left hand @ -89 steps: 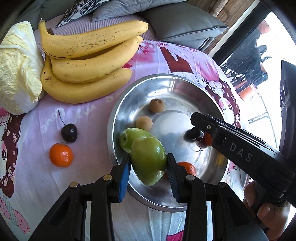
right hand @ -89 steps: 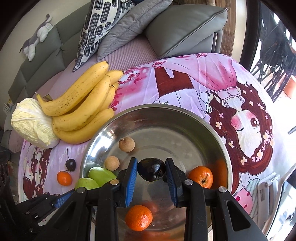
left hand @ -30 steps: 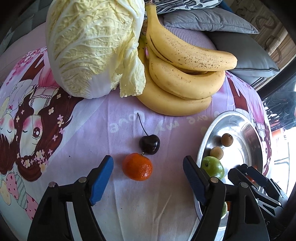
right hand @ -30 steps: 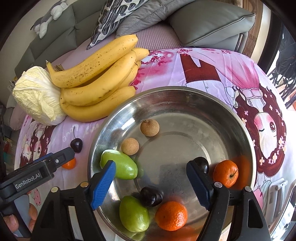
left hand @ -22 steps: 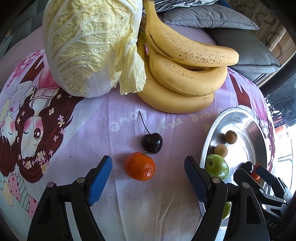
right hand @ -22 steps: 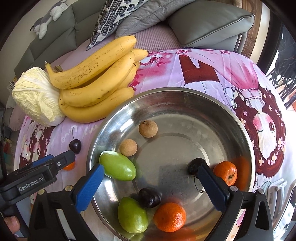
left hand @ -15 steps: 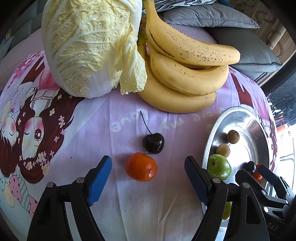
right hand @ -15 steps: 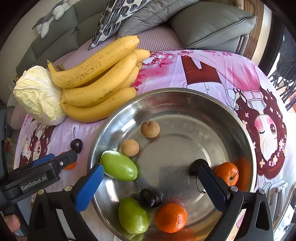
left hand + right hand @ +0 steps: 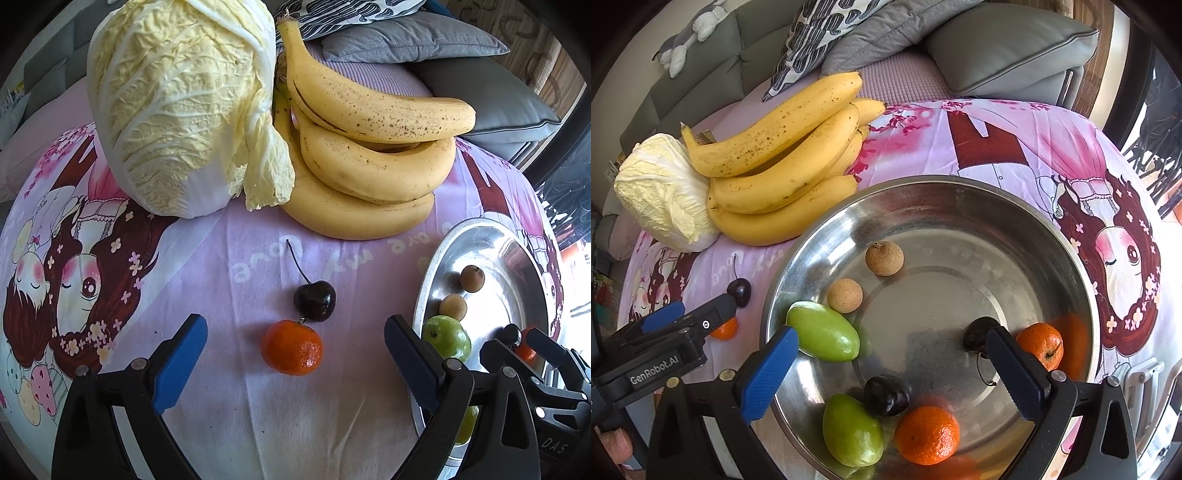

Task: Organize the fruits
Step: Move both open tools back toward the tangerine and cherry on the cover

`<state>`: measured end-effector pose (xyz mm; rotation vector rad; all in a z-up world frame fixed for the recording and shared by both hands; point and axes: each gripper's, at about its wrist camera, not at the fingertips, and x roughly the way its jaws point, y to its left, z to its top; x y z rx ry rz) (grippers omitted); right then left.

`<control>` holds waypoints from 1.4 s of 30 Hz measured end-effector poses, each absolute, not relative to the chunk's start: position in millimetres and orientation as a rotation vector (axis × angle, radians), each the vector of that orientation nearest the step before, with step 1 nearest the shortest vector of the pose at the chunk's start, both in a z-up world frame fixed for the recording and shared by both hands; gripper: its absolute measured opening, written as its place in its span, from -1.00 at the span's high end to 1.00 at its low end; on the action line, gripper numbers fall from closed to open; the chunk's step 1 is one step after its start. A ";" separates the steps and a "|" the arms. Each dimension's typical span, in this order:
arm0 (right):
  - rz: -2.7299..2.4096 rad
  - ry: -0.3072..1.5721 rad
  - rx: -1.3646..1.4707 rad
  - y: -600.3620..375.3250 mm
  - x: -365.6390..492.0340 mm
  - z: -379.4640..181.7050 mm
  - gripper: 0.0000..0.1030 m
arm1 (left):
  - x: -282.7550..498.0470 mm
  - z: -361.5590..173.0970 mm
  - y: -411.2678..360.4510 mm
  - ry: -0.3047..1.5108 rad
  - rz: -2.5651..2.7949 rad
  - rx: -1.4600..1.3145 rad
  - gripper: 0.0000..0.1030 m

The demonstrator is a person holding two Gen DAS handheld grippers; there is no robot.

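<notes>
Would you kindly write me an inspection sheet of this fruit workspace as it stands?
Surface: printed pink cloth.
Job's things: steel bowl holds two green fruits, two tangerines, two dark fruits, two brown fruits; tangerine and cherry lie outside, touching; bananas outside.
Clutter: cabbage.
Grippers: left gripper open around the tangerine; right gripper open over the bowl.
Cables: nothing seen.
Surroundings: grey cushions, plush toy.

"GenRobot.AI" on left gripper [image 9: 661, 325], "DAS" on right gripper [image 9: 524, 354]
</notes>
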<state>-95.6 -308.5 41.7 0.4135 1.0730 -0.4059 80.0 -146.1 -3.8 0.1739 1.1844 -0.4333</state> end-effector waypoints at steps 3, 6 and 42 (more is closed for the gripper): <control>-0.402 1.077 0.401 -306.7 -94.9 41.6 -1.00 | 78.7 -0.6 -141.2 1.177 -0.438 0.172 -0.88; -0.397 1.078 0.389 -305.1 -94.6 42.1 -1.00 | 78.3 -0.5 -139.5 1.180 -0.442 0.164 -0.88; -0.383 1.065 0.405 -300.4 -93.2 43.6 -1.00 | 83.6 -36.8 -65.8 1.296 -0.430 0.052 -0.71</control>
